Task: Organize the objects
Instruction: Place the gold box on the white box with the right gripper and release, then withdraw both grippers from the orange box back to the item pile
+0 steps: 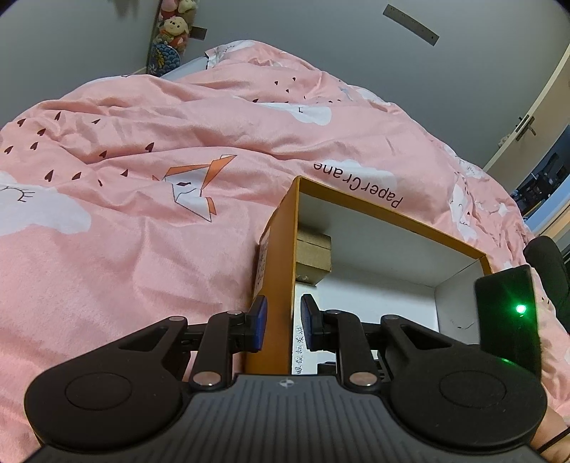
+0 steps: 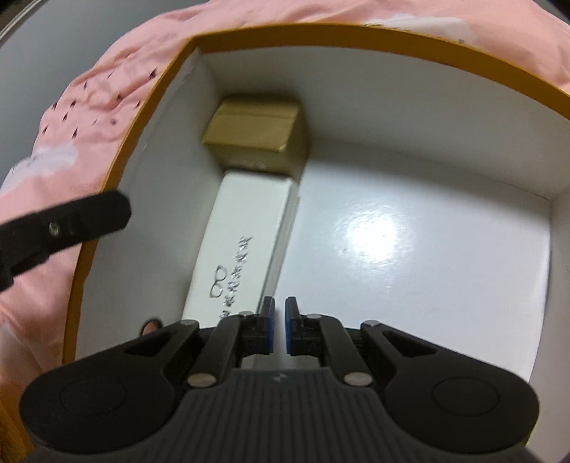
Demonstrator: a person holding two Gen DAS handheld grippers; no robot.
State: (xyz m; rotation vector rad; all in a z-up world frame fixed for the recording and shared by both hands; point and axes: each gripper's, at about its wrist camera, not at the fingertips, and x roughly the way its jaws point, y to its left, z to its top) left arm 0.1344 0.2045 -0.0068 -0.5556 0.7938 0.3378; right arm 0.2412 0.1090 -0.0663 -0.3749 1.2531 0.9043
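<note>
An orange box with a white inside (image 1: 281,249) (image 2: 427,249) lies on a pink quilt. Inside it, along the left wall, are a small brown carton (image 1: 313,256) (image 2: 254,133) and a long white box with printed characters (image 2: 242,249) (image 1: 298,350). My left gripper (image 1: 283,322) straddles the orange box's left wall, one finger outside and one inside, jaws closed against the wall. My right gripper (image 2: 279,326) hovers over the inside of the box by the white box's near end, jaws nearly together with nothing between them. The left gripper's finger also shows at the right wrist view's left edge (image 2: 71,220).
The pink quilt (image 1: 142,213) covers the bed around the box. A black device with a green light (image 1: 509,313) is at the box's right. Plush toys (image 1: 174,28) hang on the far wall. A door (image 1: 527,124) is at the right.
</note>
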